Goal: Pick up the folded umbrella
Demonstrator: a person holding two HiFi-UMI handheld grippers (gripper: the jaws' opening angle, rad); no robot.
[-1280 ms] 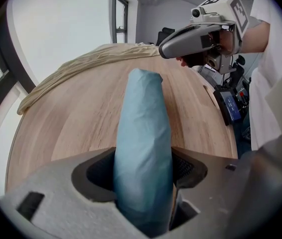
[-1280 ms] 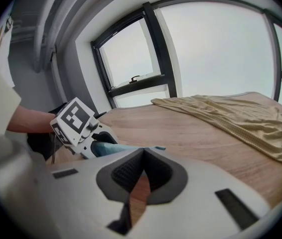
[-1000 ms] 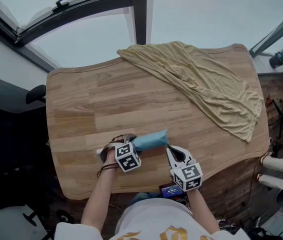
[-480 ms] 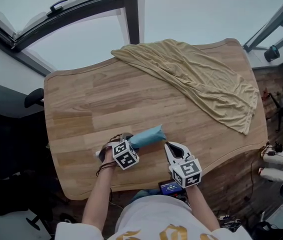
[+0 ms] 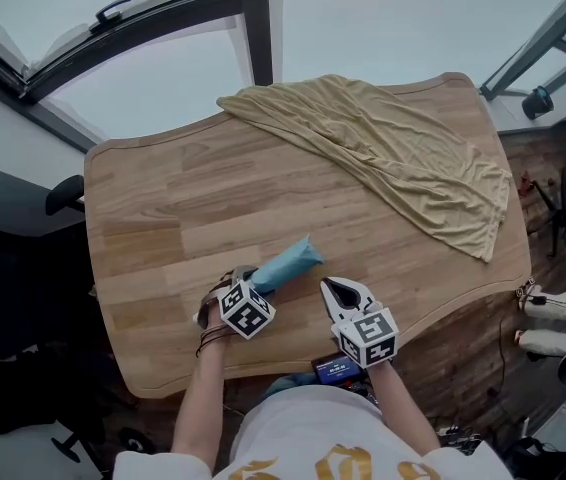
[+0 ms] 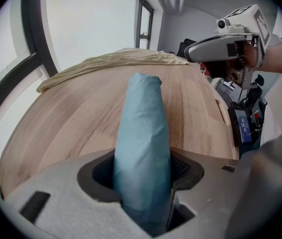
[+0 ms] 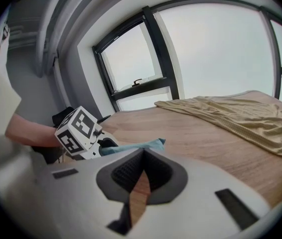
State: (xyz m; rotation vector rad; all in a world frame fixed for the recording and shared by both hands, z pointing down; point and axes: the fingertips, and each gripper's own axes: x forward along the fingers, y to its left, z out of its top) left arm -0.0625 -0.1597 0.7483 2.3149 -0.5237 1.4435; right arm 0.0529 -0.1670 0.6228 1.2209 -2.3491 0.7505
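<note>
My left tool (image 5: 239, 280) is closing around the folded umbrella (image 6: 143, 128), which pokes straight out ahead of its jaws over the surface (image 5: 163, 208). It looks light, a soft teal sleeve over a stiff core, and I'd grip mid-body against slipping. The right tool (image 7: 140, 176) waits alongside, pinched narrow and empty.

The left gripper (image 5: 248, 278), tipped steeply down from the left forearm (image 5: 201, 393), is closing its jaws on the folded umbrella (image 5: 288, 261) between them, while the right gripper (image 5: 335, 290) hovers alongside, jaws together with nothing between them.
</note>
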